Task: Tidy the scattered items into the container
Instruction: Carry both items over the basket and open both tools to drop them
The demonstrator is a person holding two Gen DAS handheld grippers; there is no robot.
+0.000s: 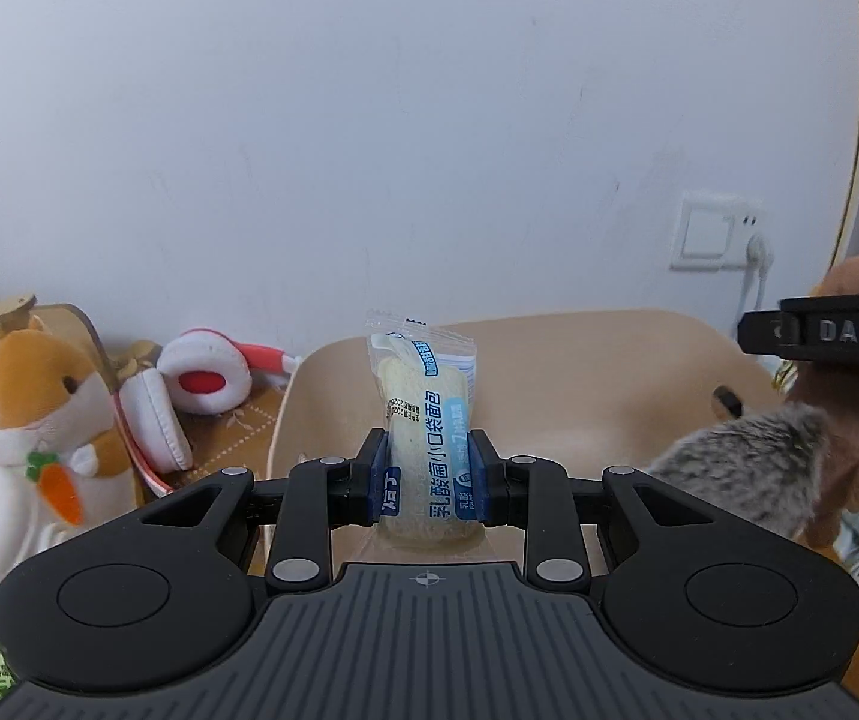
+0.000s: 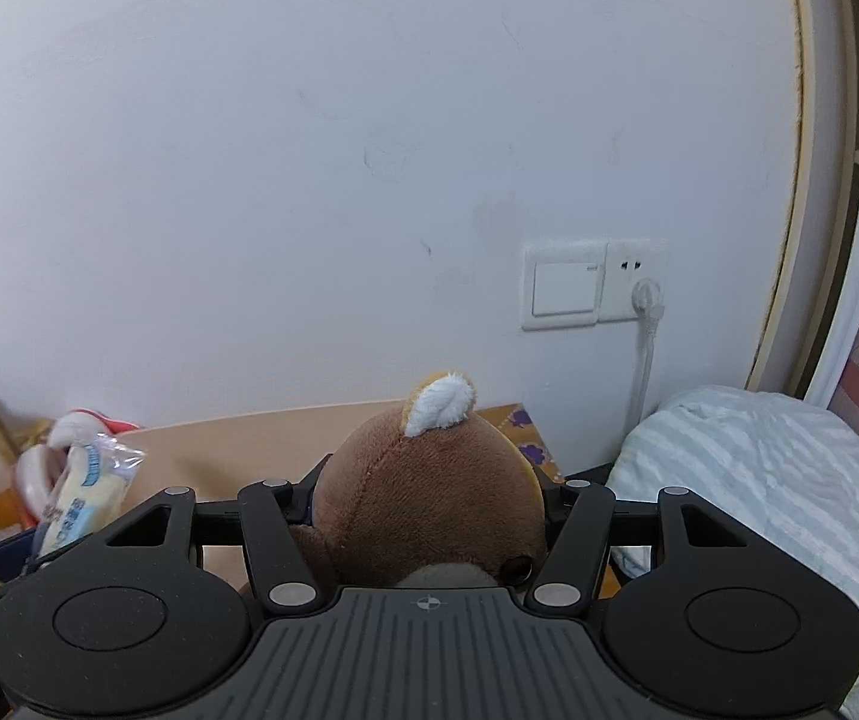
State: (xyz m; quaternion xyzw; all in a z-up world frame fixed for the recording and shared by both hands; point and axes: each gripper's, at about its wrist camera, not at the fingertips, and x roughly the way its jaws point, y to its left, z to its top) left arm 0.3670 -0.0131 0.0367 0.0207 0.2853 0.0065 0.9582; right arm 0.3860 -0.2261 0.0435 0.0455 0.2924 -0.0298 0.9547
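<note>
My left gripper (image 1: 428, 465) is shut on a wrapped bread bun (image 1: 426, 420) with blue print, held upright over the near rim of a beige tub (image 1: 579, 360). The bun also shows in the right wrist view (image 2: 84, 495) at the left. My right gripper (image 2: 429, 501) is shut on a brown plush toy (image 2: 429, 504) with a white-lined ear, held above the tub's far rim (image 2: 237, 426). In the left wrist view the plush toy (image 1: 789, 456), brown with a grey furry part, hangs at the right under the right gripper's body (image 1: 825, 333).
An orange hamster plush with a carrot (image 1: 33, 420) and red-and-white headphones (image 1: 189, 396) lie left of the tub. A striped pale-blue cloth (image 2: 759, 480) lies at the right. A white wall with a switch and socket (image 2: 591, 282) stands behind.
</note>
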